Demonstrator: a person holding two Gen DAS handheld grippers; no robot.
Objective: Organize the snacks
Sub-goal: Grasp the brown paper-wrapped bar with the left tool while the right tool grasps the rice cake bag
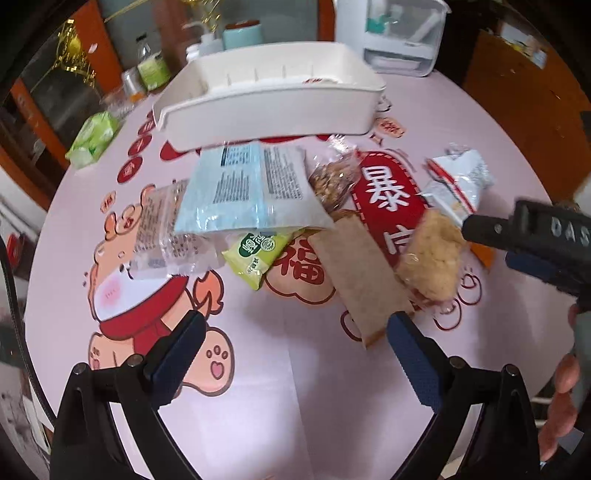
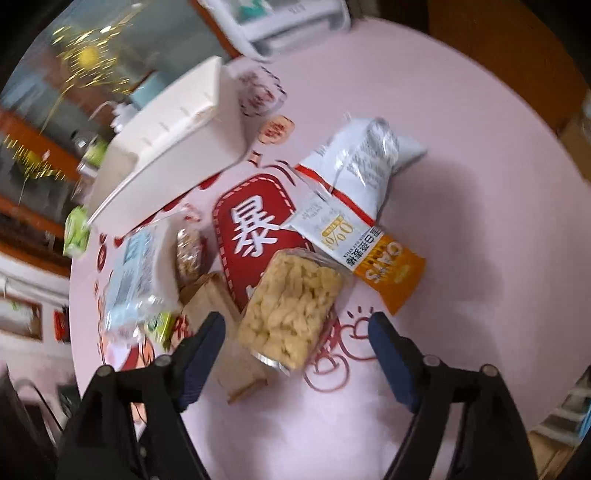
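Several snack packets lie on the pink printed table [image 1: 295,387]. A white storage bin [image 1: 273,92] stands behind them; it also shows in the right wrist view [image 2: 177,147]. A pale blue packet [image 1: 247,188] lies on a clear-wrapped packet [image 1: 166,232] and a green packet [image 1: 258,254]. A brown flat packet [image 1: 362,273] and a puffed rice cake [image 1: 432,258] lie to the right. My left gripper [image 1: 295,350] is open and empty above the table. My right gripper [image 2: 295,343] is open, with the rice cake [image 2: 291,306] just ahead between the fingers, untouched. An orange oats packet [image 2: 388,269] and a white bag [image 2: 362,166] lie behind.
A white appliance [image 1: 391,33] stands at the back of the table. Bottles and a teal jar [image 1: 242,35] stand at the back left, next to a green tissue pack [image 1: 94,136]. A nut bar in clear wrap [image 1: 332,181] lies by the bin.
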